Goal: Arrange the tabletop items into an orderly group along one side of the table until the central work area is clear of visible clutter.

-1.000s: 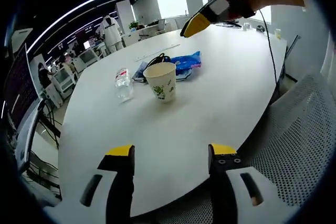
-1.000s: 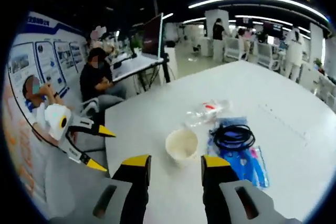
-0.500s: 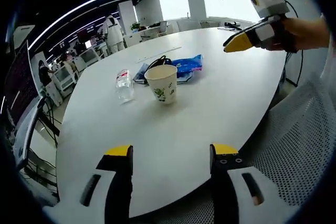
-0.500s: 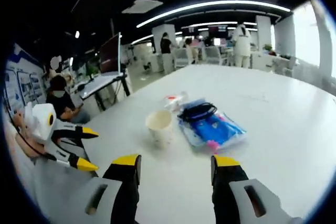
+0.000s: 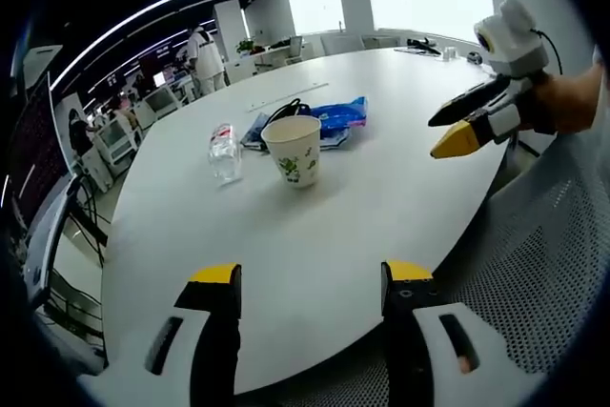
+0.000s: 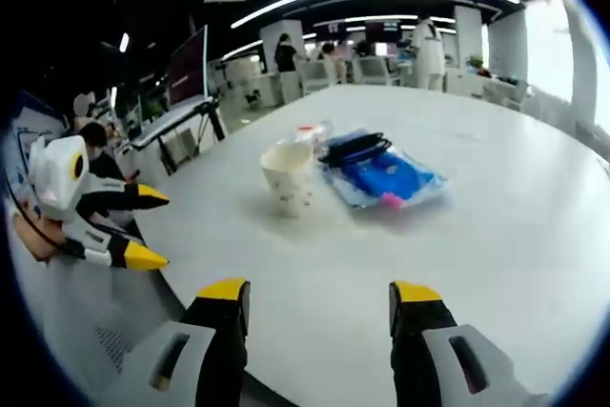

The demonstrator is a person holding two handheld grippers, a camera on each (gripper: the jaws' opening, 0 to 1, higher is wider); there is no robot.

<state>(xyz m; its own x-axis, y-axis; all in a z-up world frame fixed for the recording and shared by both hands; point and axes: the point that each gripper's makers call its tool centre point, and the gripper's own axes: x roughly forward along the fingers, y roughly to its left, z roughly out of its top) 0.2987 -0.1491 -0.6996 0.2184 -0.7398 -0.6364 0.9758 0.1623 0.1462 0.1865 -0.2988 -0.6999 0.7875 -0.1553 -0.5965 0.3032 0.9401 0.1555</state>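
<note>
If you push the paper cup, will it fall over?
The paper cup stands upright and is taller than its narrow base, so a high push would probably tip it. It looks empty, so likely light, and a hard squeeze might crush it.

Bare table (image 5: 315,235) near both grippers; paper cup (image 5: 293,149), bottle (image 5: 224,152), blue packet (image 5: 335,115) clustered beyond
</note>
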